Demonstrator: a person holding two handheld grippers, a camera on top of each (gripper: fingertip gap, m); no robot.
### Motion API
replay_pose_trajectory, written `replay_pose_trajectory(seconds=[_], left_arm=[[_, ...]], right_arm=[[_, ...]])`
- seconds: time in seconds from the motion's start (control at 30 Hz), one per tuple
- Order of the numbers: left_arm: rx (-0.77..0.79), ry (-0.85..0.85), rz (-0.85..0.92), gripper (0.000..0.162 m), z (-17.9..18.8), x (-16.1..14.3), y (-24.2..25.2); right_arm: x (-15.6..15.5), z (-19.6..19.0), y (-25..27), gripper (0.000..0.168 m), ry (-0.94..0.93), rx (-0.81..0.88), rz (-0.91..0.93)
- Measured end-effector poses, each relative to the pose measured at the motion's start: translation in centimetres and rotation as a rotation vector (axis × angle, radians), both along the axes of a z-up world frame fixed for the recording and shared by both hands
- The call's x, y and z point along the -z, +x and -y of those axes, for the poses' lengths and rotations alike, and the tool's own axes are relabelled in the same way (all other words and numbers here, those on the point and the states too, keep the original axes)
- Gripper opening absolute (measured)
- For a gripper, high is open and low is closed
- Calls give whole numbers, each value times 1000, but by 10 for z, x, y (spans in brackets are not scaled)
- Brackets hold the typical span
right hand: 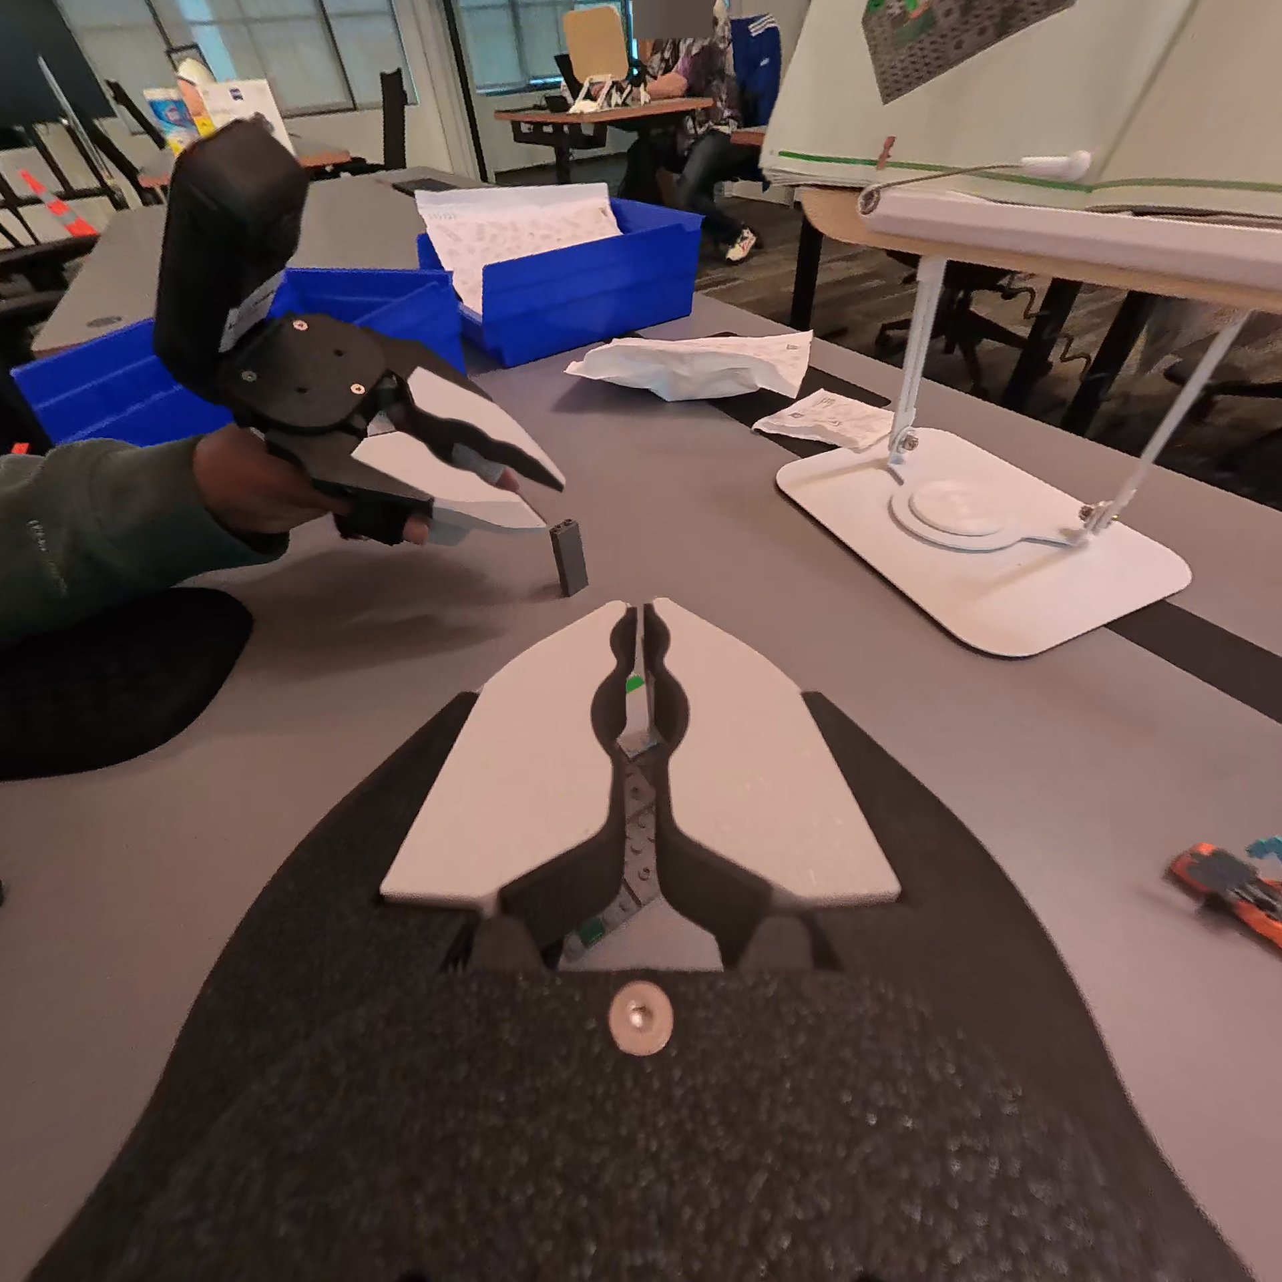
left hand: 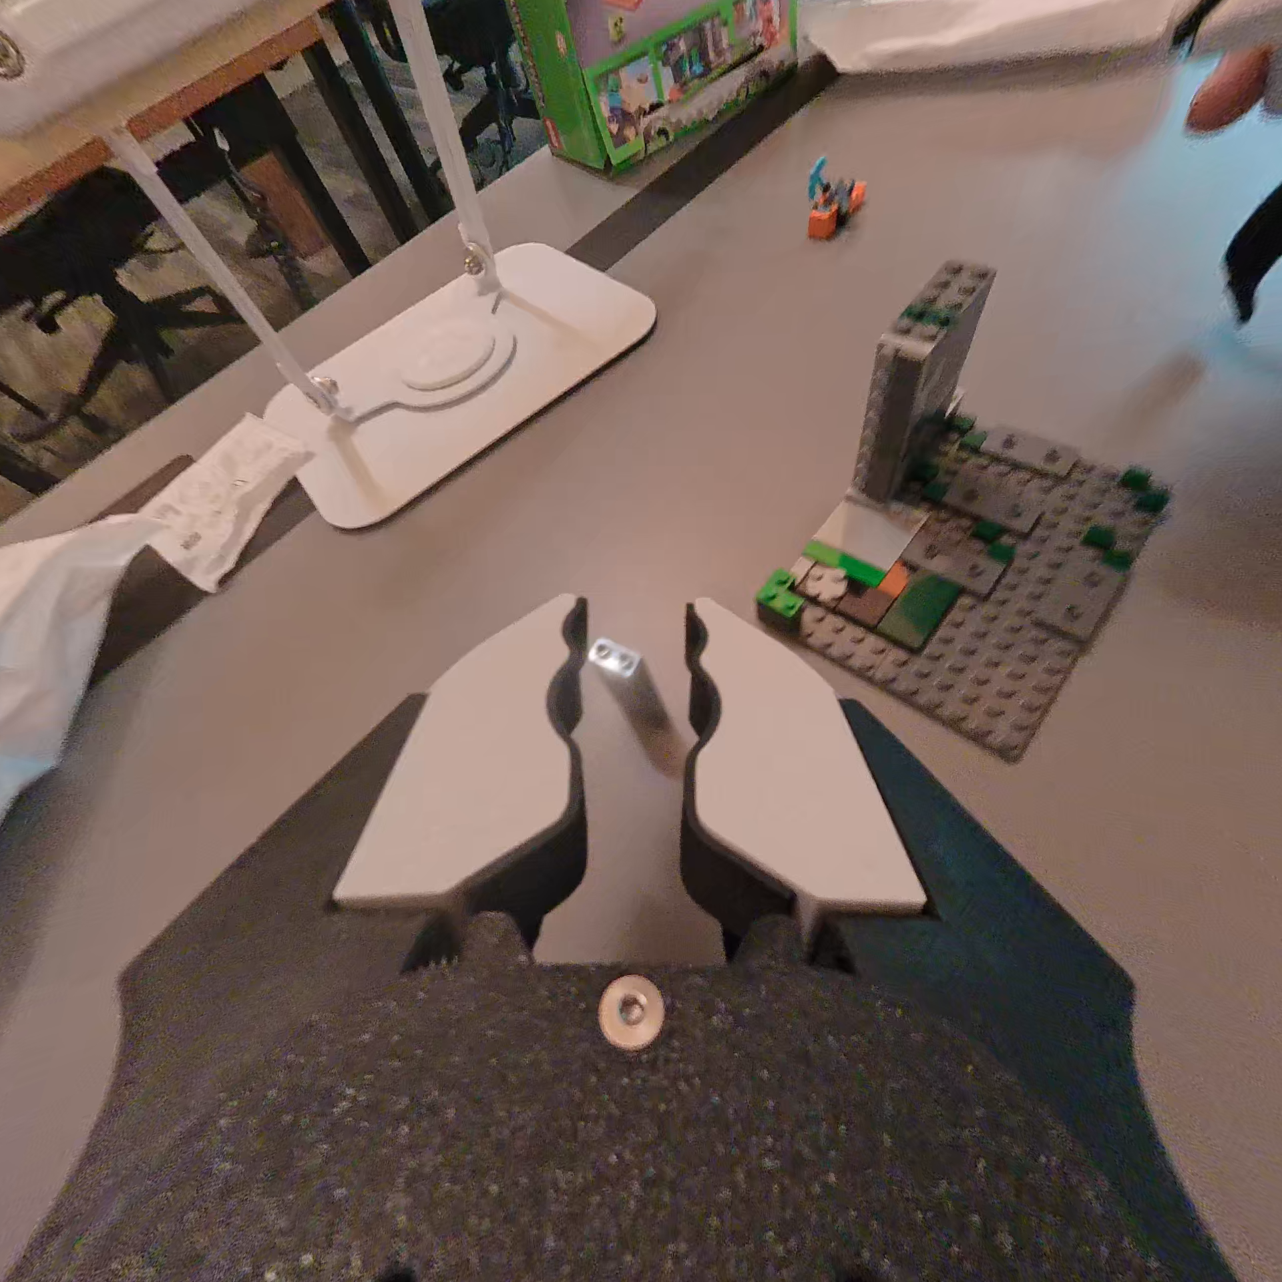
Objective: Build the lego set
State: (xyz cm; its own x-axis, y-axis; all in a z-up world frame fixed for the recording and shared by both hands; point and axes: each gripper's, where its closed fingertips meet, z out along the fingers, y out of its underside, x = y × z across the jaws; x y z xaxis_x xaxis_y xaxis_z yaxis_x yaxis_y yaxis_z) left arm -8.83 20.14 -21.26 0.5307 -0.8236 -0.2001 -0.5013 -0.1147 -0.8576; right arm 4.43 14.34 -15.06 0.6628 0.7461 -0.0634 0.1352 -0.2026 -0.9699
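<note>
The left gripper [left hand: 635, 610] hangs spread around a tall grey brick [left hand: 635, 694], light, stiff and tippy; pinch its flat sides. The right gripper [right hand: 639, 614] looks nearly clenched above the grey build [right hand: 642, 825], grasping nothing certain.

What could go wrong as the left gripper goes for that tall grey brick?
1. The grey brick stands on its narrow end, tilted; with the left gripper open around it, a finger bump could topple it before the jaws close.
2. The right gripper, shut on the grey wall, hangs close to the brick, so the grippers could collide.
</note>
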Motion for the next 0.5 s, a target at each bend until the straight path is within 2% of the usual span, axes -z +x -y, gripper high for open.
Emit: replay_pose_trajectory(seconds=[0.07, 0.23, 0.27, 0.33, 0.5], left_arm=[[58, -4, -64, 43, -1, 11, -7], [170, -130, -31, 49, -6, 33, -5], [213, -153, -28, 43, -2, 36, -3], [218, -121, -50, 17, -7, 40, -3], [250, -89, -14, 16, 3, 22, 8]], right_arm=[[0, 0, 3, 1, 0, 5, -2], [1, 2, 1, 1, 1, -18, -2], [2, 3, 0, 1, -1, -27, -4], [4, 3, -1, 2, -3, -38, 0], [7, 3, 0, 1, -18, -46, -5]])
